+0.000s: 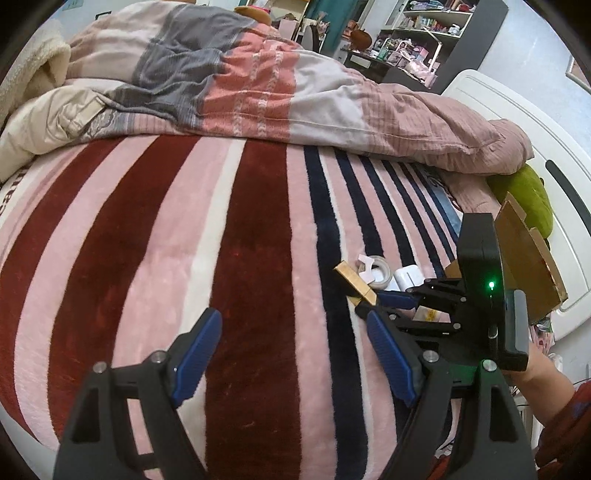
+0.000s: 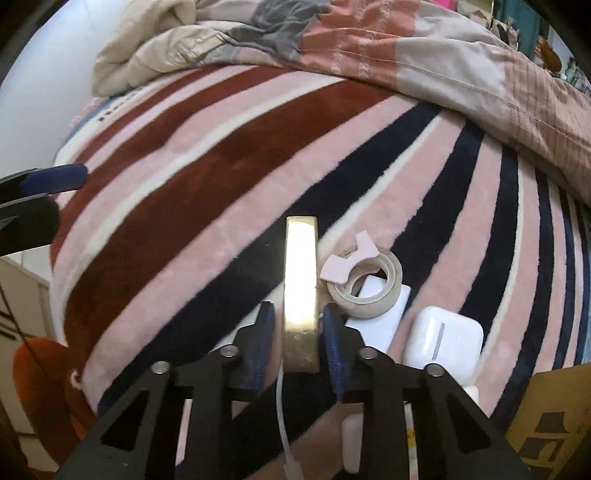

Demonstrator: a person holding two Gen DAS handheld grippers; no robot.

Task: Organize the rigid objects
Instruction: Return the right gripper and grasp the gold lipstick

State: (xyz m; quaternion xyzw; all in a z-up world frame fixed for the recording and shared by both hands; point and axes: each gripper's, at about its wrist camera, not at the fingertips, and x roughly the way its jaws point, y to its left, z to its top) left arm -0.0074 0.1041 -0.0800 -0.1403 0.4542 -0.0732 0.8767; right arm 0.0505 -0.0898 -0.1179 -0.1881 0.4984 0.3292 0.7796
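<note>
the right gripper (image 2: pixel 298 325) fingers narrowly straddle the gold bar (image 2: pixel 301 291), not clearly gripping; it looks rigid, slick, probably heavy, best pinched on its long sides. left gripper (image 1: pixel 291 354) gapes wide, empty.

1. A home bedroom: a bed (image 1: pixel 221 258) under a striped fleece blanket, with a rumpled quilt (image 1: pixel 277 85) heaped along it.
2. Crowded shelves (image 1: pixel 424 26) of household clutter stand behind, beside a white headboard (image 1: pixel 517 122).

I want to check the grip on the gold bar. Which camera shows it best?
The right wrist view: the gold bar lies centred and close between the right hand-held gripper fingers, which flank it narrowly. The left wrist view shows it small and far off, partly hidden by that gripper.
</note>
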